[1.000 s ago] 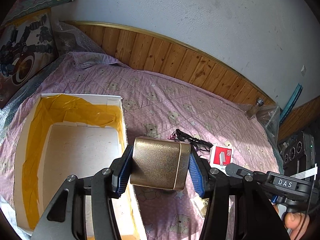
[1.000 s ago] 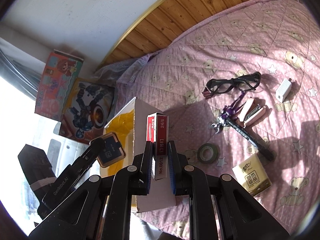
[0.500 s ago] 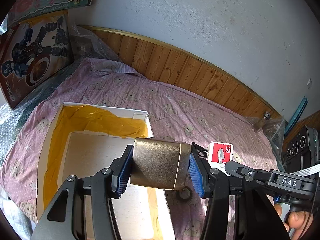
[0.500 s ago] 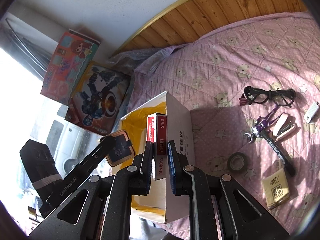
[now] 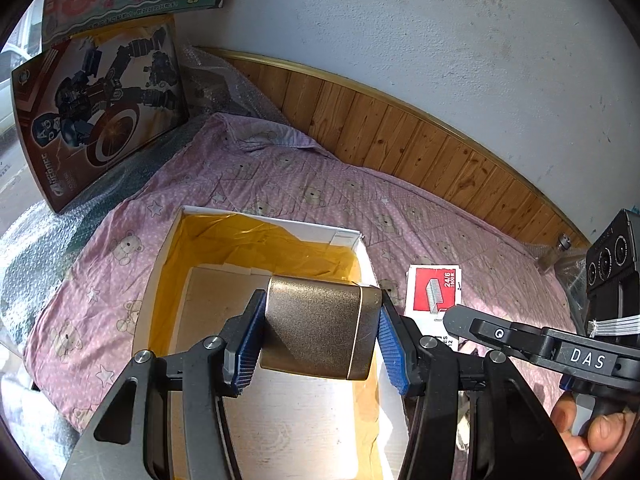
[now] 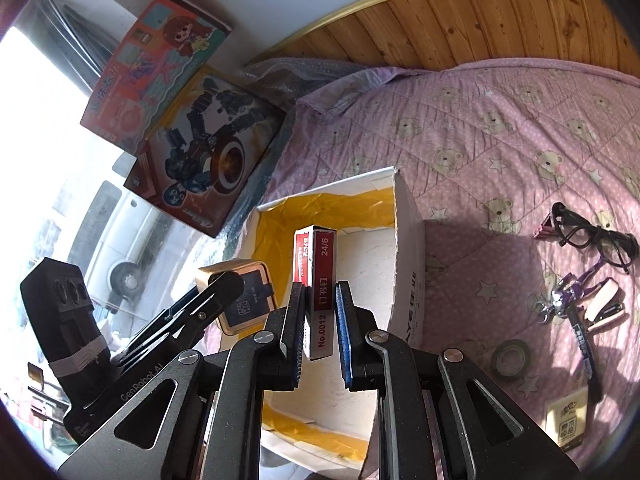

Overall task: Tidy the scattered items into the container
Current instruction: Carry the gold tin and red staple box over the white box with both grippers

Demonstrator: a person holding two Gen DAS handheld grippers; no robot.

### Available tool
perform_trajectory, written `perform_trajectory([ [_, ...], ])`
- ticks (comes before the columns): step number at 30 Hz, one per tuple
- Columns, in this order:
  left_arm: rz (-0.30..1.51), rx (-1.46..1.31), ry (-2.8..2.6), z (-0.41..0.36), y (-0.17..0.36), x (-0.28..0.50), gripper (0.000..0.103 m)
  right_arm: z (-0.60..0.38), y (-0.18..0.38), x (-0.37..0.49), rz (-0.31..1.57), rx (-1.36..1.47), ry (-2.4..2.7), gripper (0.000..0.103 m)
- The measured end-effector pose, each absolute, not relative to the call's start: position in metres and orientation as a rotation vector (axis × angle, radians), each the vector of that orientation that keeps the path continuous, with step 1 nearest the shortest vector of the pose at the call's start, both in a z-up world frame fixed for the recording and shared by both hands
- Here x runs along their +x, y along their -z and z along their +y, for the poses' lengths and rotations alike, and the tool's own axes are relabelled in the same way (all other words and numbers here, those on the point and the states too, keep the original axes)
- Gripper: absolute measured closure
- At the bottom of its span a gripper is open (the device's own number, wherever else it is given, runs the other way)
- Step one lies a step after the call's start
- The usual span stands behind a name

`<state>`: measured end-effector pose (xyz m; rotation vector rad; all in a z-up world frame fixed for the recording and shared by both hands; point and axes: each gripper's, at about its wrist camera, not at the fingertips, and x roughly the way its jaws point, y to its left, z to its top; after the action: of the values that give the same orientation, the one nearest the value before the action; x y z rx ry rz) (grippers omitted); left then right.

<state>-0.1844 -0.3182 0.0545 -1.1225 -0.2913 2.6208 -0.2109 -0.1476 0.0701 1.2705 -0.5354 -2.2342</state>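
We have the left gripper clamped across the flat sides of a gold case, hanging over the open white box. It looks rigid and smooth, so likely slippery; the broad faces suit the pads. Our right gripper pinches a red staple box by its narrow faces, light cardboard that could crush, also above the box. On the bed at 3 o'clock lie glasses, a tape roll and a pen, all clear of our way.
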Motion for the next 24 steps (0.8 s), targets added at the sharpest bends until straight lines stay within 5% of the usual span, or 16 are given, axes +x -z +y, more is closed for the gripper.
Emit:
perform_trajectory([
  [24,-0.238,-1.484,-2.548,-0.340,0.011,-0.255,0.050,-0.241,-0.029,-0.288,-0.011,1.441,2.178,0.088],
])
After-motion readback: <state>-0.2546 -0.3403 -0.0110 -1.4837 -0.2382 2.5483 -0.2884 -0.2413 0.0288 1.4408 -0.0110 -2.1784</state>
